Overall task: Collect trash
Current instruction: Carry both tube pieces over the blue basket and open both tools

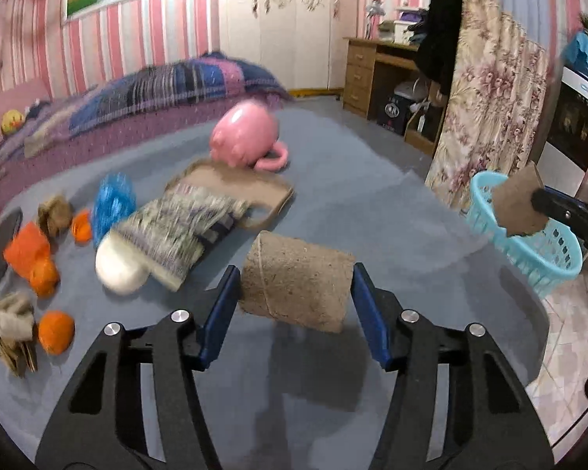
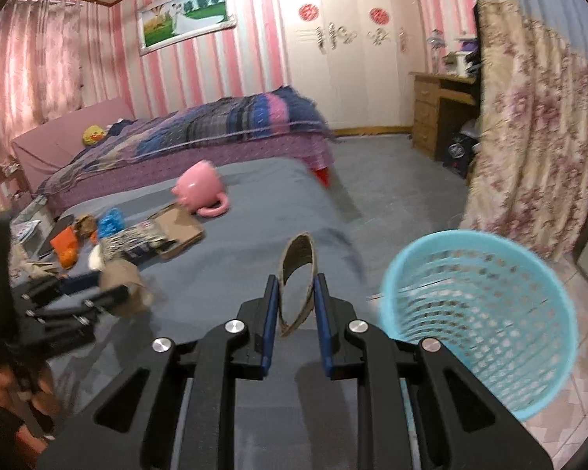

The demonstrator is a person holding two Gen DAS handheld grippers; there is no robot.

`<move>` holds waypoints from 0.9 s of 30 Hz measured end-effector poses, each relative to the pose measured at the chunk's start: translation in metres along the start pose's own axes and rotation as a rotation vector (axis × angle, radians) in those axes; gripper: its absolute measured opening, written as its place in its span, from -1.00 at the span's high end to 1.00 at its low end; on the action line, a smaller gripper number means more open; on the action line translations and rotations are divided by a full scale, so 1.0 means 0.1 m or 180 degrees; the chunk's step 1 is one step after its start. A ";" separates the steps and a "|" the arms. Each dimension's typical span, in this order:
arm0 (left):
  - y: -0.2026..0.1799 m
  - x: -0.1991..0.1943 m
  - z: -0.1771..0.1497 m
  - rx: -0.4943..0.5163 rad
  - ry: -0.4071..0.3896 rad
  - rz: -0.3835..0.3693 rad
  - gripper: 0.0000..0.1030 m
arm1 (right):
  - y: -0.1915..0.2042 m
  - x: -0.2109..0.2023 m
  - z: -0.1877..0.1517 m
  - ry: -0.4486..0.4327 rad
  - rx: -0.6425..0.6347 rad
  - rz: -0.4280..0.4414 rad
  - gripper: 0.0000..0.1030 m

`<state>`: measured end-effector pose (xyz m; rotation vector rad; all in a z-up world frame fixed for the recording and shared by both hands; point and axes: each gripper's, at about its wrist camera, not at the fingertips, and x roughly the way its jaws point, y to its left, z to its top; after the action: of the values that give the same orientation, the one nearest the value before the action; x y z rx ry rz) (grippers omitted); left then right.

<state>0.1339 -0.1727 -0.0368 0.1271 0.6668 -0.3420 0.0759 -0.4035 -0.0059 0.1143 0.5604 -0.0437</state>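
You've got a brown cardboard tube [image 1: 296, 288] betw. blue pads [image 1: 373, 323] on the black left gripper [image 1: 296, 305]. Your right gripper [image 2: 296, 305], also black w/ blue pads, has a brown squashed cardboard ring [image 2: 297, 274]. Basket [image 2: 478, 325] is light blue/turquoise, lattice-pattern wall. Table cloth [image 1: 352, 180] is plain grey-blue. On it: pink mug [image 1: 245, 137], orange fruit [image 1: 56, 331], orange wrapper [image 1: 25, 250], blue crinkled bag [image 1: 113, 201], brown cardboard sheet [image 1: 247, 188], white-ended bundle [image 1: 164, 241] w/ grey/purple print. Bed cover [image 2: 215, 125] is purple/blue/pink plaid. Walls [image 2: 254, 51] are pink & white stripes; curtain [image 1: 490, 117] is beige w/ pink floral pattern.
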 end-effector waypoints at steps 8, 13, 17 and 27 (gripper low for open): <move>-0.84 0.10 0.39 0.0101 -0.0225 -0.0364 -0.10 | -0.94 -0.30 0.01 -0.0163 0.0127 -0.0565 0.63; -1.53 0.24 0.50 0.0335 -0.0251 -0.0661 -0.10 | -1.33 -0.29 -0.07 -0.0122 0.0225 -0.0740 0.63; -1.94 0.37 0.53 0.0482 -0.0199 -0.0776 -0.11 | -1.54 -0.22 -0.16 -0.0068 0.0286 -0.0815 0.63; -2.47 0.78 0.68 0.0641 -0.0026 -0.0910 -0.16 | -1.89 -0.07 -0.21 -0.0002 0.0420 -0.0931 0.63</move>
<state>0.1440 -0.4406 -0.0338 0.2229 0.6423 -0.6847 0.0448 -0.5887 -0.0383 0.1598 0.5702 -0.3657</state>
